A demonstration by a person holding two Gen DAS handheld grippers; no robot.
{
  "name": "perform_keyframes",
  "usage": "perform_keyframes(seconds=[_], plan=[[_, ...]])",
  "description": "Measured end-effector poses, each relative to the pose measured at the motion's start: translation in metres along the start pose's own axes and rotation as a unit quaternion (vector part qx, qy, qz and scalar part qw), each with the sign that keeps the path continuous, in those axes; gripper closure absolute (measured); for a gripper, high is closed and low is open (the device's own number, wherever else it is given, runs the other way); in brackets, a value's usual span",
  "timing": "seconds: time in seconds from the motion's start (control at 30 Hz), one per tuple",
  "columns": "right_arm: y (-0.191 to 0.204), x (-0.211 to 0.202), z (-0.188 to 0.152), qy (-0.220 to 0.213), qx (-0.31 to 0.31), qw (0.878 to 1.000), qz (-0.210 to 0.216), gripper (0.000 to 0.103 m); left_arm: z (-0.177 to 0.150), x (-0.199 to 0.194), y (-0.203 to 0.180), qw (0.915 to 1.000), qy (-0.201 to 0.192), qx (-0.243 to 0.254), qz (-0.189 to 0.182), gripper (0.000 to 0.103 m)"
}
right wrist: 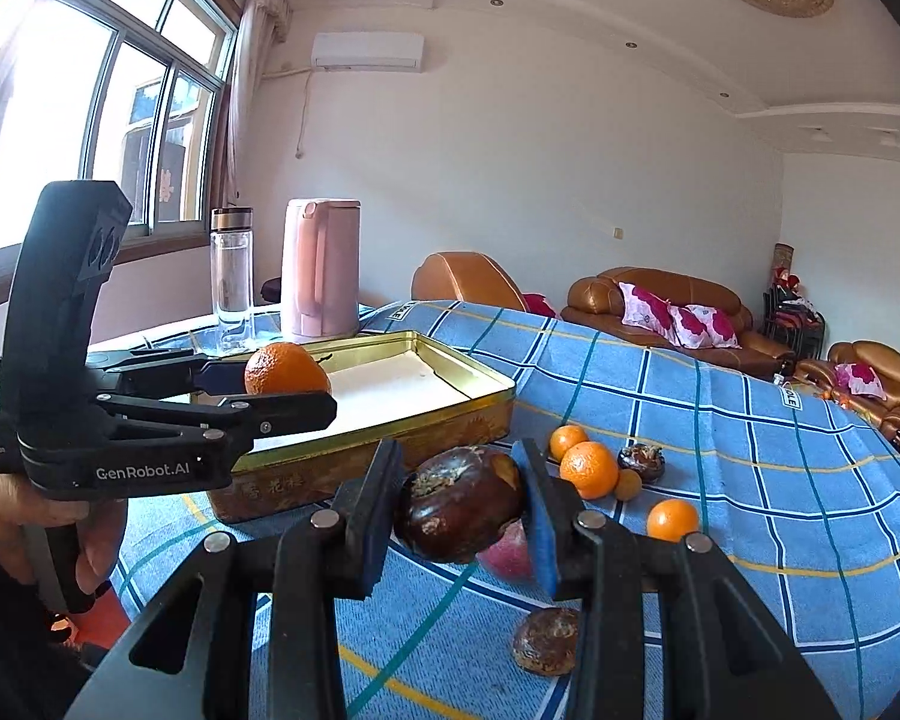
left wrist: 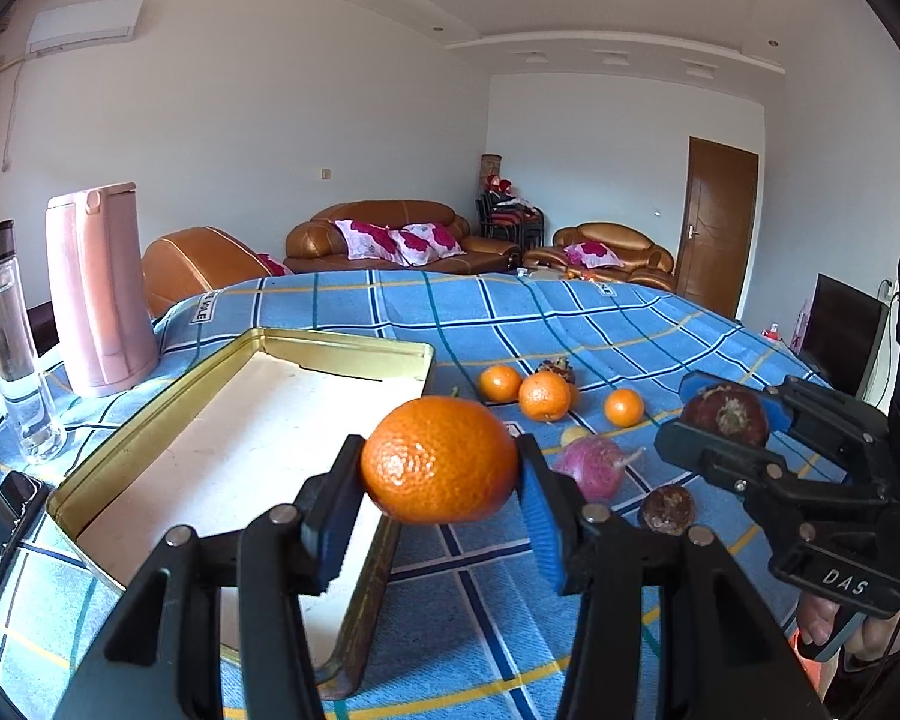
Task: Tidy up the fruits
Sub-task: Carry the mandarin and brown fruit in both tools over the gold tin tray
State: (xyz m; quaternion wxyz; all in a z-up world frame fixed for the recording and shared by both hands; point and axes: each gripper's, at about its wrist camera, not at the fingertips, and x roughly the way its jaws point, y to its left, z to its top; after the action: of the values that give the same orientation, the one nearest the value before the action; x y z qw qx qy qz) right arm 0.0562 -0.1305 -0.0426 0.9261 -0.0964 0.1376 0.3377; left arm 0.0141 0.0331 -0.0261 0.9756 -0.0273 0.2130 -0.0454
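Right now the left tool (left wrist: 441, 468) pinches an orange (left wrist: 440, 459); beside it, the right tool (right wrist: 459, 507) pinches a dark brown fruit (right wrist: 459, 504)

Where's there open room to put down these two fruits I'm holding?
The gold tin is bare across its white floor, the roomiest spot. The blue checked cloth beyond the loose oranges is free too. Crowded: the patch right of the tin, with oranges, a pink fruit and a dark fruit.

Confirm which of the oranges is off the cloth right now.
The big orange clamped in the left gripper, beside the tin. The three smaller oranges lie on the cloth.
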Motion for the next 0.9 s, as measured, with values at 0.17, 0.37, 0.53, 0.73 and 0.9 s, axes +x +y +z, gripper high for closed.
perform_keyframes(seconds=[0.17,0.37,0.53,0.73,0.9], plan=[[0.010,0.007,0.008,-0.004,-0.009,1.000,0.011,0.063,0.001,0.000,0.010,1.0000,-0.001,-0.007,0.006,0.052],[0.019,0.016,0.014,-0.004,-0.017,1.000,0.020,0.063,0.000,-0.001,0.019,0.9998,-0.004,-0.013,0.012,0.052],[0.023,0.022,0.020,-0.005,-0.021,0.999,0.025,0.063,0.001,-0.002,0.028,0.9996,-0.006,-0.018,0.020,0.052],[0.031,0.029,0.031,-0.008,-0.031,0.999,0.032,0.063,0.000,-0.002,0.039,0.9992,-0.005,-0.025,0.030,0.052],[0.038,0.036,0.036,-0.007,-0.037,0.998,0.040,0.063,0.000,-0.003,0.046,0.9990,-0.005,-0.028,0.036,0.052]])
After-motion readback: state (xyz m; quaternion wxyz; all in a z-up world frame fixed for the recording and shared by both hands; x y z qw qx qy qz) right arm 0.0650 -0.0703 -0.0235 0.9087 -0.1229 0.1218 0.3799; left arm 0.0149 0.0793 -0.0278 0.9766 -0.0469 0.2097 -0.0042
